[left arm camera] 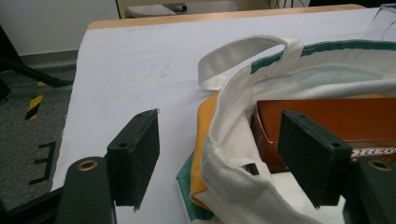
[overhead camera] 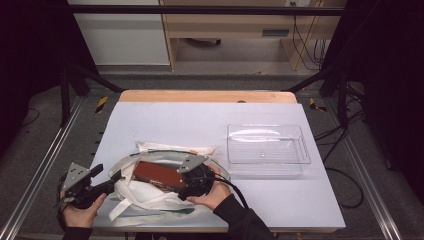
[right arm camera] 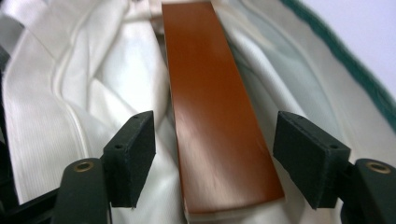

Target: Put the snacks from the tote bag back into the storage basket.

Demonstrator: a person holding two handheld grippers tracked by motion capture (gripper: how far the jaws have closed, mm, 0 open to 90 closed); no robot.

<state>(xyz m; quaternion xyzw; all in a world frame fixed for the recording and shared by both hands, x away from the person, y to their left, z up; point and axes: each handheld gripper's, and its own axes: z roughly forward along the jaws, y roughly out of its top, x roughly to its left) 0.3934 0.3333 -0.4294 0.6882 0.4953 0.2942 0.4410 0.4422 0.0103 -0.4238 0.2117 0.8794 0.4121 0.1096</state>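
Note:
A white cloth tote bag (overhead camera: 150,199) with green trim lies open at the table's near left. A flat reddish-brown box (overhead camera: 157,174) rests inside its mouth. My right gripper (overhead camera: 181,184) reaches into the bag from the right; in the right gripper view the box (right arm camera: 210,93) lies lengthwise between the jaws of that gripper (right arm camera: 215,123), and both pads stand clear of its sides. My left gripper (left arm camera: 219,121) is open astride the bag's rim (left arm camera: 224,135), one pad outside, the other inside by the box (left arm camera: 327,116). From above, the left gripper (overhead camera: 109,176) sits at the bag's left end.
A clear plastic tray (overhead camera: 265,126) stands on the white table cover (overhead camera: 200,117) to the right of the bag. The bag's handle loop (left arm camera: 243,56) lies on the cover beyond the rim. Metal frame rails run along both sides of the table.

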